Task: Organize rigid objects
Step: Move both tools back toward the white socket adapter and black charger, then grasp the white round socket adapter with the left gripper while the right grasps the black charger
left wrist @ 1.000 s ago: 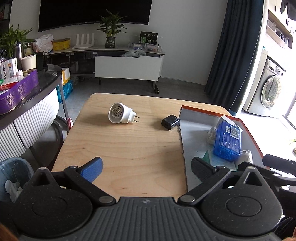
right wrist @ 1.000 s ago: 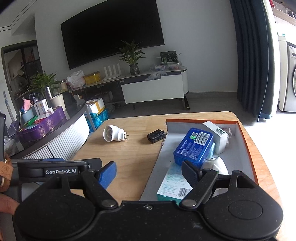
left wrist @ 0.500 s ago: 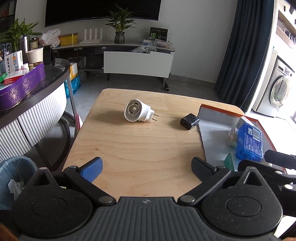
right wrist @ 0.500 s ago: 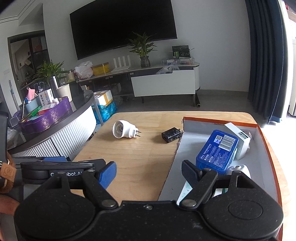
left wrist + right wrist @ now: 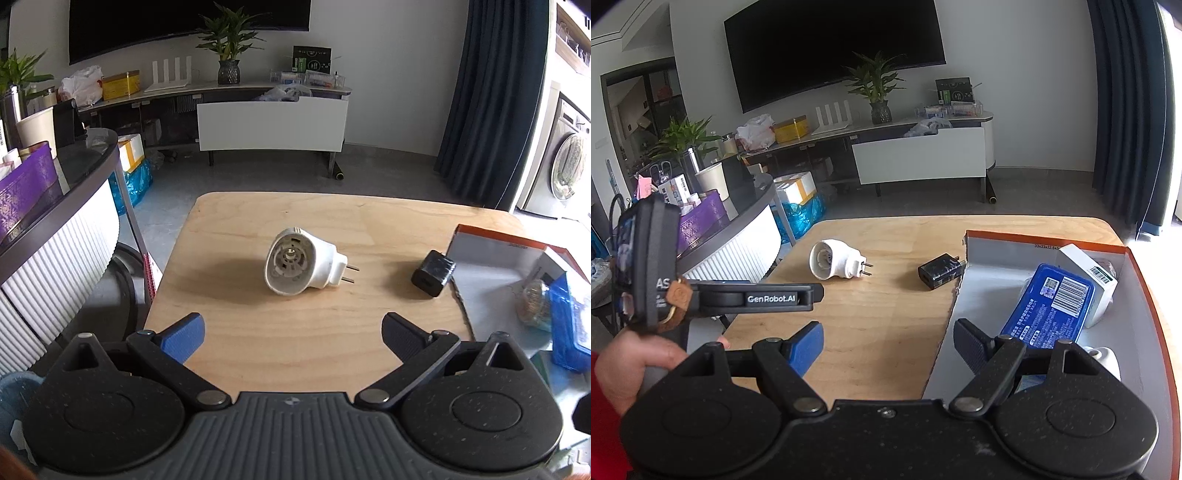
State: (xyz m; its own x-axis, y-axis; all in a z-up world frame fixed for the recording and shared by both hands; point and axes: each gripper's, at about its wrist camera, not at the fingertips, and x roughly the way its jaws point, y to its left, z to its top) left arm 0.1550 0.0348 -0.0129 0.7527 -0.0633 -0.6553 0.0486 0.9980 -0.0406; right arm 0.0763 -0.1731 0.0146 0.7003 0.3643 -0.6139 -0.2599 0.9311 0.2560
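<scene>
Near the desk's [image 5: 229, 343] middle, a white plug adapter [image 5: 301, 263] lies on its side, prongs toward the black charger [image 5: 433, 272] beside the box [image 5: 993, 275]. Both hand-held grippers, left [image 5: 291, 332] and right [image 5: 888, 345], hover released; its rounded shell could roll from a skewed pinch.

A large dark television [image 5: 831, 48] hangs on the white wall above a long low console [image 5: 273, 114]. On the console stand a potted plant [image 5: 228, 55], a white router with upright antennas [image 5: 171, 74], a yellow box [image 5: 120, 84] and what looks like a crumpled plastic bag [image 5: 82, 86]. Dark blue curtains [image 5: 495, 99] hang at the right, beside a washing machine [image 5: 569, 162]. A curved counter [image 5: 738, 236] at the left carries a purple tray [image 5: 701, 221].
</scene>
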